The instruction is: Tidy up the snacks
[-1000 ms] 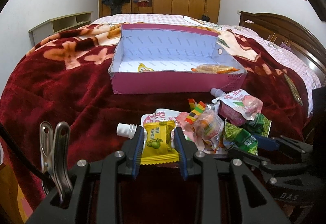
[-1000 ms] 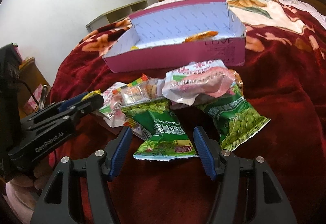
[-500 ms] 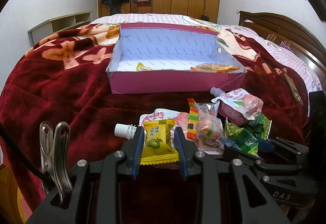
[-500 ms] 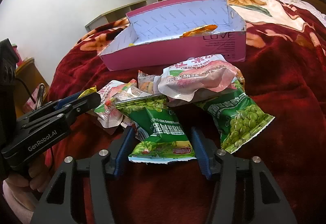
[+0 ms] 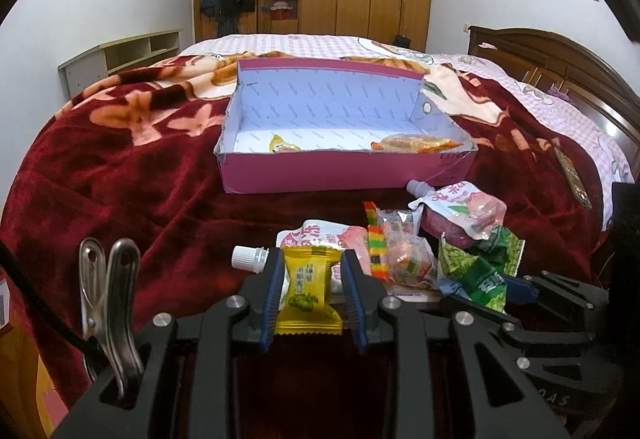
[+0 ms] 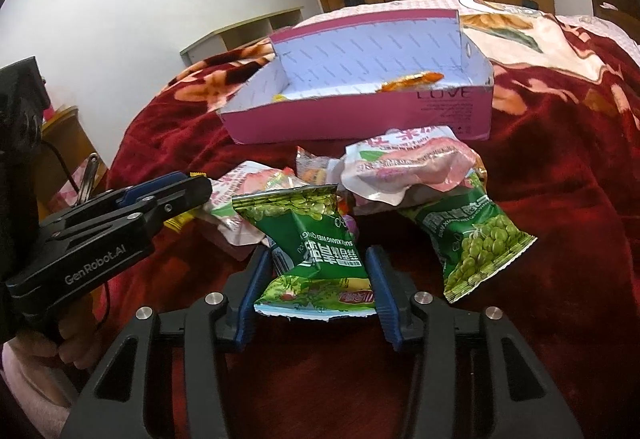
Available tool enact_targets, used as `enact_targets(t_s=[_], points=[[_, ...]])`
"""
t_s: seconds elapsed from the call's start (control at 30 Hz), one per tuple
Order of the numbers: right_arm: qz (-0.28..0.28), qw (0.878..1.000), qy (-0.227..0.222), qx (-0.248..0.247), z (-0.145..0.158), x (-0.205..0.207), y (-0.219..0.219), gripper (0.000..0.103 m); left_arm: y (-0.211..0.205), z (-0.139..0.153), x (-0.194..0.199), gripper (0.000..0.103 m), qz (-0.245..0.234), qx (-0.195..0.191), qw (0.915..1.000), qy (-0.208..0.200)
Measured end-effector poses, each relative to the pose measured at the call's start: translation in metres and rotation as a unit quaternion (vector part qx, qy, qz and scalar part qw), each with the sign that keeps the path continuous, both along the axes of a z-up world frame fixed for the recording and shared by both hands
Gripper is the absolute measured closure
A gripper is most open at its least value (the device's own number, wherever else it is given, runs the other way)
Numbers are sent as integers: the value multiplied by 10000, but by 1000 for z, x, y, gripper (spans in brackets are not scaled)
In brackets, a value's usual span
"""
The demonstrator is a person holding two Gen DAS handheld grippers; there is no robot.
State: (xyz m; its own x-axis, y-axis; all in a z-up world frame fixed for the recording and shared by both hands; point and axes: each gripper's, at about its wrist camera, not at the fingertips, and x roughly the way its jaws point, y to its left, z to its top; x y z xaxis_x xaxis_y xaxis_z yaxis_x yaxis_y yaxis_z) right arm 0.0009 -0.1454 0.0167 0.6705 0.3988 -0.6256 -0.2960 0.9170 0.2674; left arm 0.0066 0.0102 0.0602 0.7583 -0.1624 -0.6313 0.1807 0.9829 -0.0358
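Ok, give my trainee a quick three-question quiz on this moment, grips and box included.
1. True or false: the left gripper is shut on the yellow candy packet.
2. What is between the right gripper fingers? A) green pea packet B) peach pouch C) nothing
3. How many snacks show inside the pink box?

Key: 1 true; 2 A; 3 two, a yellow packet and an orange packet.
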Motion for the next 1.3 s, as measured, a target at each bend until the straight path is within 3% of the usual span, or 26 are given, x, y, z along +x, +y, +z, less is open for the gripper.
enact_targets(t_s=[1.3], points=[[8,9987,-448,248,36,-16,-8,53,3,31,-17,77,-32,-116,9996,-275]])
